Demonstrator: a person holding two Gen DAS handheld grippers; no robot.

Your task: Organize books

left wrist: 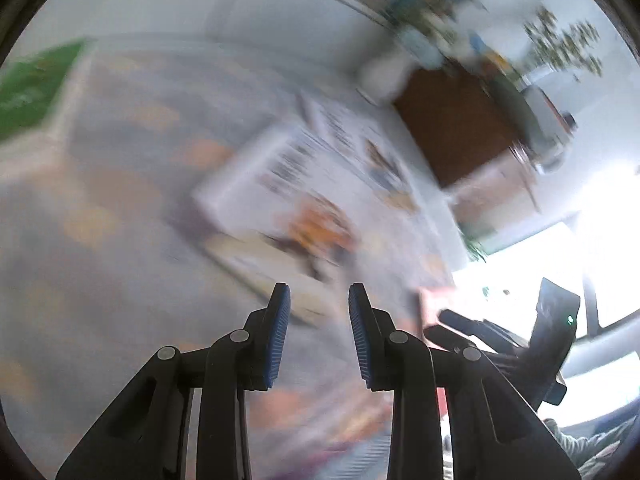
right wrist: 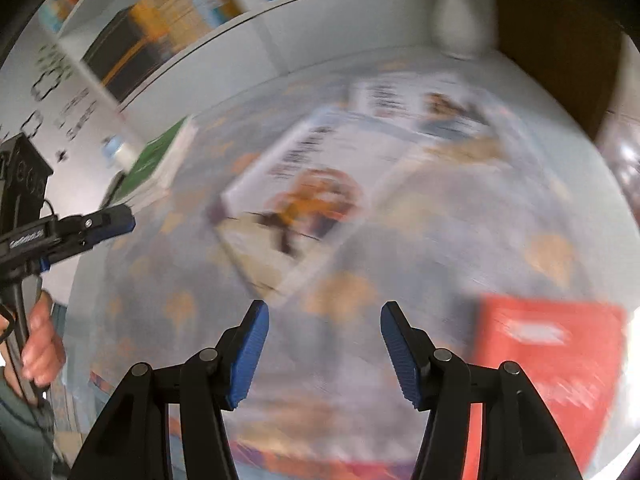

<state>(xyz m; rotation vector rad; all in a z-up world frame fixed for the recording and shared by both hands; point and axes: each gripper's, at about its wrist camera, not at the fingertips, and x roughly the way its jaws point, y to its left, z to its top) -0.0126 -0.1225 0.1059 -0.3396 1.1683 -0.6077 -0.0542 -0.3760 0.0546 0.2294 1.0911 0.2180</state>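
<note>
A white picture book (left wrist: pixel 304 188) lies flat on the patterned tablecloth (left wrist: pixel 100 240) just ahead of both grippers, long axis slanting up-right. The left gripper (left wrist: pixel 319 332) and the right gripper (right wrist: pixel 324 344) hover over it, jaws parted and empty. A red book (right wrist: pixel 552 356) lies right of the right gripper; a green book (right wrist: pixel 160 160) sits far ahead-left.

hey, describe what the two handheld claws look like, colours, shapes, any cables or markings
Both are black linkage frames with round silver pivot pins and ribbed blue pads: left claw, right claw. Seen from the side in the right wrist view, the left claw's handle carries small white lettering, too blurred to read, and a thin black cable. The hand gripping it shows a grey-green sleeve.
</note>
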